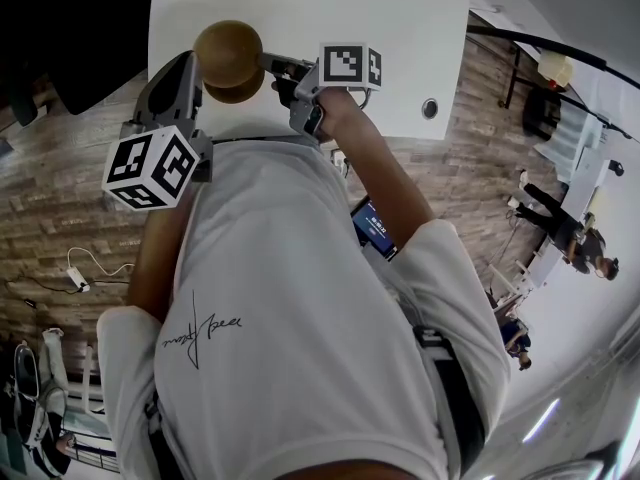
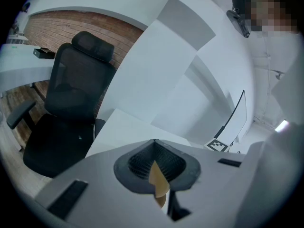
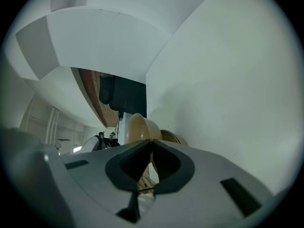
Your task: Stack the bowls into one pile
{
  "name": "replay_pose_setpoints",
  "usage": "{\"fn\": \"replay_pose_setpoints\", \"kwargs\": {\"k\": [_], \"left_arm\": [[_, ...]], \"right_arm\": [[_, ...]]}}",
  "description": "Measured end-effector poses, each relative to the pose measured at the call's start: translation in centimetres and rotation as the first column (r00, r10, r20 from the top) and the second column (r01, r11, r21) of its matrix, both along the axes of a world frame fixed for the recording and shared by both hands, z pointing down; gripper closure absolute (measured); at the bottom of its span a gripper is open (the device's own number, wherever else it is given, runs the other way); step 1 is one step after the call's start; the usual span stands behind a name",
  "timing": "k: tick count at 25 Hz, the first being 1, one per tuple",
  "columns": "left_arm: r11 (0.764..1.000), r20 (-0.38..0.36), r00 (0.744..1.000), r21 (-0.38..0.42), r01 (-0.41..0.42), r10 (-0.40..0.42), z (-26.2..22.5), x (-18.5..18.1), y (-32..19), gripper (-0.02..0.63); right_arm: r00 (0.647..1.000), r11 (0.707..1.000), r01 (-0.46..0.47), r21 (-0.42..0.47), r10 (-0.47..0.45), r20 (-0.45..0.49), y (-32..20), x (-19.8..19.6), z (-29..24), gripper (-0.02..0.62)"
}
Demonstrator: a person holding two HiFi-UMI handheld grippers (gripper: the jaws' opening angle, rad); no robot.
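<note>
Over the near edge of the white table (image 1: 400, 28), with a black office chair (image 2: 71, 113) standing beside it, two brown wooden bowls (image 1: 228, 58) sit pressed together between the tongs. The left gripper (image 2: 155, 163) has its jaws pinched tight on a thin tan rim of the wooden bowls. The right gripper (image 3: 152, 156) is likewise clamped on a rim from the opposite side.
</note>
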State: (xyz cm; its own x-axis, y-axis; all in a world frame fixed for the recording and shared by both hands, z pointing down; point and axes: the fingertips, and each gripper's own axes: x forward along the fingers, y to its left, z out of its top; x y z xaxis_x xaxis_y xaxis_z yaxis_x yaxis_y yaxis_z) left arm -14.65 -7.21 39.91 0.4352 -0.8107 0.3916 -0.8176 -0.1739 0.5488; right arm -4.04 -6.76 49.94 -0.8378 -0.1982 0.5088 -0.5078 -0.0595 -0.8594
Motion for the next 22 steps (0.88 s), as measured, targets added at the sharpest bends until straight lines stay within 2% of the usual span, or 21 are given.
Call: {"fn": "replay_pose_setpoints", "kwargs": {"k": [9,22], "left_arm": [[1.000,0.000,1.000,0.002,-0.001,0.001,-0.2,0.3,0.6,0.603],[1.000,0.001,1.000,0.005,-0.013,0.013,-0.6,1.1,1.5,0.603]], "right_arm": [[0.999,0.999,0.047,-0.019,-0.047,-0.016,2.6,0.2,0.9,0.571],[0.998,0.998,0.030,-0.050,-0.033,-0.053,3.9,1.7,2.5,0.571]]}}
